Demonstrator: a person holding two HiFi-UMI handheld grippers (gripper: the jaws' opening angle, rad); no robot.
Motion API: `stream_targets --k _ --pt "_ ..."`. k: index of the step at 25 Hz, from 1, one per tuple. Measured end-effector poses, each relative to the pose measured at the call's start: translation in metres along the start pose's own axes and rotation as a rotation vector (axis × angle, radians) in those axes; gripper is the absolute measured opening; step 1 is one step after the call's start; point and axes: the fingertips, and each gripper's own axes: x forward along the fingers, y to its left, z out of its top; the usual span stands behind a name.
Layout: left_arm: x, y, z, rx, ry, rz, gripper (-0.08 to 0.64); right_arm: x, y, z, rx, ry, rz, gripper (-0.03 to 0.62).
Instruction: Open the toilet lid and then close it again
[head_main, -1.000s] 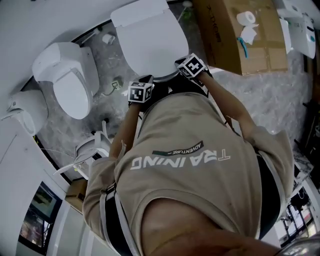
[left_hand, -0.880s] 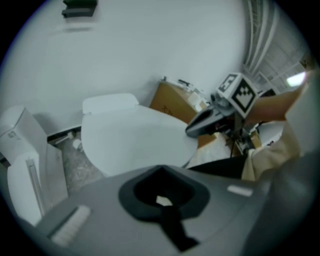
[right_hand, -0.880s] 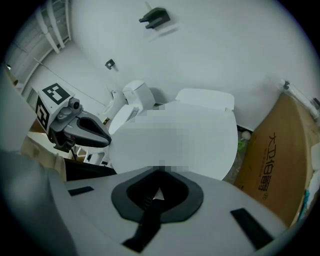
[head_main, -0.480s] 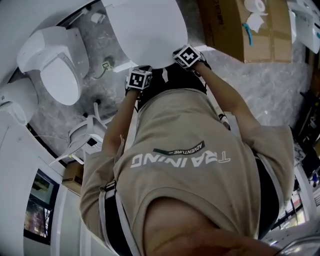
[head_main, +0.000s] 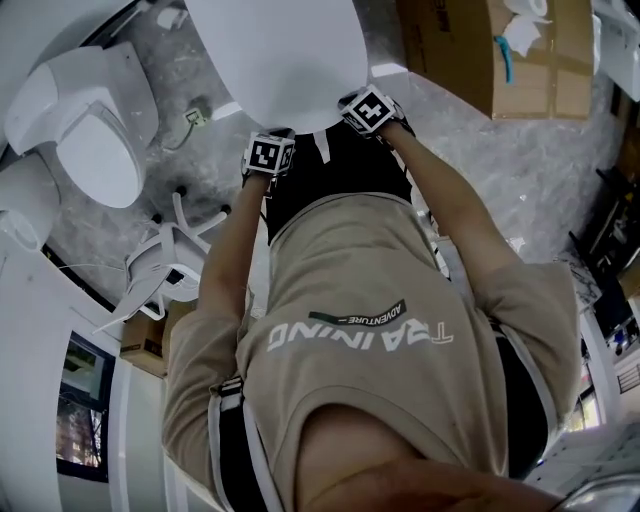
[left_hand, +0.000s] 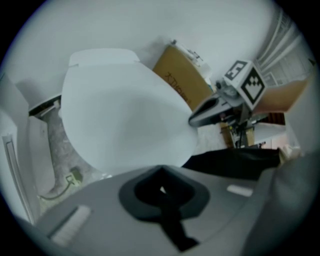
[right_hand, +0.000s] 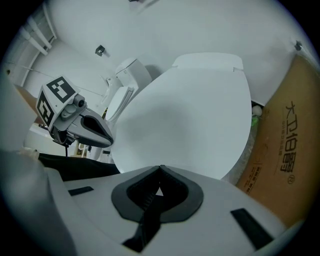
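Toilet lid, a smooth white plastic oval, lies between a brown cardboard box and a second glossy white toilet on the grey marbled floor. The left gripper and right gripper are both clenched and empty, close by its near edge.

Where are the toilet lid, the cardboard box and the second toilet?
toilet lid (head_main: 280, 60), head view, middle of its surface
cardboard box (head_main: 450, 50), head view, bare brown face
second toilet (head_main: 95, 160), head view, its closed lid
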Motion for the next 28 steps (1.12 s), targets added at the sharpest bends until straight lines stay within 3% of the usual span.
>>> stream_targets --k 9,19,24,28 --pt "0.057 0.027 -0.023 -0.083 0.003 0.003 0.005 0.052 -0.018 -0.023 -0.069 0.009 0.020 0.013" --pt "0.100 0.050 -0.034 -0.195 0.017 0.041 0.005 0.096 -0.037 -0.040 -0.054 -0.002 0.046 0.014" --pt "0.115 0.057 -0.036 -0.183 0.020 0.093 0.005 0.109 -0.045 -0.042 -0.068 0.010 0.037 0.014" --pt "0.127 0.060 -0.040 -0.199 0.027 0.089 0.005 0.120 -0.049 -0.048 -0.051 0.033 0.024 0.014"
